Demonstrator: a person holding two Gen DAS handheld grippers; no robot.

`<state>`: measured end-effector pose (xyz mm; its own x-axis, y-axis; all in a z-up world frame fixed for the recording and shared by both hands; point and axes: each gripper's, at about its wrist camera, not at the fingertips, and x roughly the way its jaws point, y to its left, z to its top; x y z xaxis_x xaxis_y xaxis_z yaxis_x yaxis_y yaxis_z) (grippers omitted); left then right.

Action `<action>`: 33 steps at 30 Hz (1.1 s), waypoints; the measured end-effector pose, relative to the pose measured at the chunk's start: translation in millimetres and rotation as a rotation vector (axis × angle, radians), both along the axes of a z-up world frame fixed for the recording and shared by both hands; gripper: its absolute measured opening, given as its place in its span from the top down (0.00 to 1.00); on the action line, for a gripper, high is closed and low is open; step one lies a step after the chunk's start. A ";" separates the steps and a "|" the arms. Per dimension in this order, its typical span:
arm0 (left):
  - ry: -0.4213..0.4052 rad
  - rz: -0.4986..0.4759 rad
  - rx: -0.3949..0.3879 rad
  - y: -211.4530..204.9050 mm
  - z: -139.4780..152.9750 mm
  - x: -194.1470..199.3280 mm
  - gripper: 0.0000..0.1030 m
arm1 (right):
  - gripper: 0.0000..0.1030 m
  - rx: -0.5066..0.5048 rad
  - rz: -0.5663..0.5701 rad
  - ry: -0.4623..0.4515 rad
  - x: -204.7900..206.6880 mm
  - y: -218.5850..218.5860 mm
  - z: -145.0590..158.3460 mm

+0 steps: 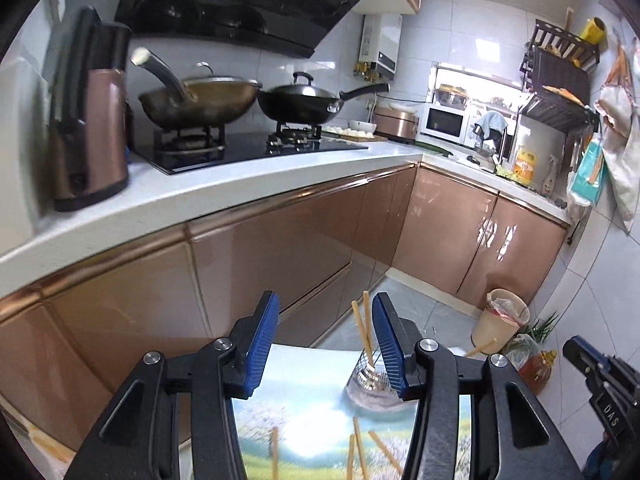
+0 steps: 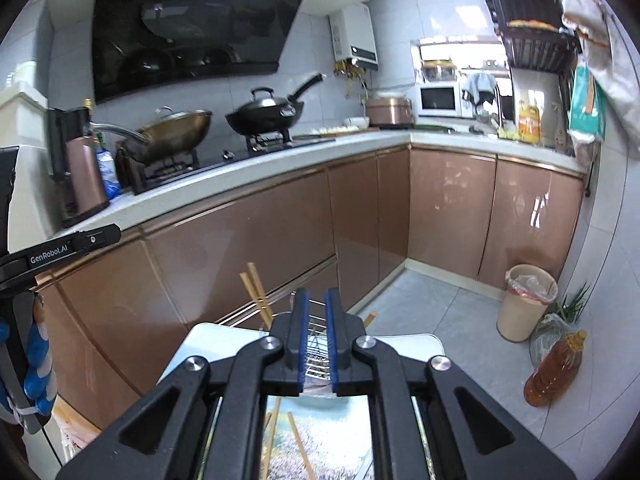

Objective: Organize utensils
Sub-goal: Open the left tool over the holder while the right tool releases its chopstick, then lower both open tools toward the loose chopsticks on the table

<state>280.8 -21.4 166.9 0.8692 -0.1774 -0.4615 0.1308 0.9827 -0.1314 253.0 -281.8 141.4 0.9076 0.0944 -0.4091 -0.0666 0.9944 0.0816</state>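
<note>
Chopsticks are the thing being sorted, and they sit in two groups. Two chopsticks already stand, leaning, in a wire holder at the far edge of the small table with its printed landscape top; one more stick pokes out sideways beyond it, though whether that one is in the holder or only against it cannot be told. Several loose chopsticks lie on the table surface, nearer the cameras.

The left gripper hovers above the table with its fingers spread wide and nothing between them. The right gripper has its fingers drawn close together with a narrow gap; only the holder's wires show through that gap, so the fingers appear to hold nothing, though they could be nipping a wire of the holder.

Judged from this, most of the job remains: the loose sticks have yet to be gathered.

Risks from here:
- The holder looks light and stands right at the table's edge, so a nudge from either gripper could tip it or push it off to the floor.
- Thin round sticks lying flat are likely to roll or pivot out of a pinch.
- Both grippers work close together and could collide.
</note>
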 end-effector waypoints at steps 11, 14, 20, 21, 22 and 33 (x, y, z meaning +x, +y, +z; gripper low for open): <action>0.018 0.019 -0.005 37.2 14.5 -74.0 0.53 | 0.92 -0.017 0.056 -0.003 -70.2 22.6 26.1; 0.021 0.031 -0.003 44.5 12.7 -87.8 0.51 | 0.92 -0.020 0.061 -0.004 -82.5 26.1 26.5; 0.023 0.040 -0.004 55.0 3.8 -109.3 0.47 | 0.92 -0.028 0.075 -0.003 -99.2 32.7 21.8; 0.027 0.041 -0.005 56.0 0.9 -111.8 0.47 | 0.92 -0.025 0.079 -0.001 -101.2 33.3 19.5; 0.034 0.042 -0.008 57.0 -3.7 -114.5 0.47 | 0.92 -0.023 0.083 0.003 -102.2 33.9 16.7; 0.120 0.037 0.005 52.6 -53.3 -114.4 0.47 | 0.92 -0.013 0.095 0.088 -97.1 31.2 -31.6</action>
